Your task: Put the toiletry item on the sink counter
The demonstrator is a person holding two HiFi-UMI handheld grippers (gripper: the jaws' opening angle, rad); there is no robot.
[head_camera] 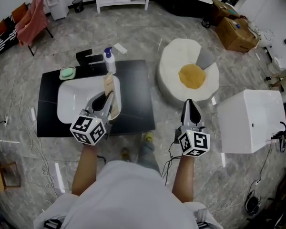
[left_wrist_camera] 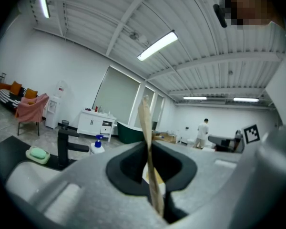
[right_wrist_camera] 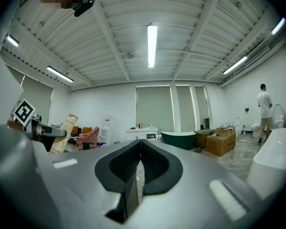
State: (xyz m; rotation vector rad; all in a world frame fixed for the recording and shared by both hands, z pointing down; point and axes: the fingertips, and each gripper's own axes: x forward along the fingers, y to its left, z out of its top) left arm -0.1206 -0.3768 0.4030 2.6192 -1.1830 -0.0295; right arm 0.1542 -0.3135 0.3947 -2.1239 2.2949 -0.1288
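Observation:
A flat tan toiletry pack point(head_camera: 109, 82) stands on edge between the jaws of my left gripper point(head_camera: 108, 98), which is shut on it. The pack hangs over the right rim of the white basin point(head_camera: 74, 97) set in the black sink counter point(head_camera: 133, 89). In the left gripper view the pack point(left_wrist_camera: 145, 123) rises as a thin strip out of the pads. My right gripper point(head_camera: 190, 103) is held off the counter's right edge, above the floor, shut with nothing in it point(right_wrist_camera: 139, 151). From its view the pack point(right_wrist_camera: 62, 132) shows at the left.
On the counter's far side are a black faucet point(head_camera: 88, 58), a blue-pump bottle point(head_camera: 109, 61) and a green soap dish point(head_camera: 67, 73). An egg-shaped cushion point(head_camera: 188, 75) and a white box point(head_camera: 250, 120) lie to the right. Cables run over the floor at the left.

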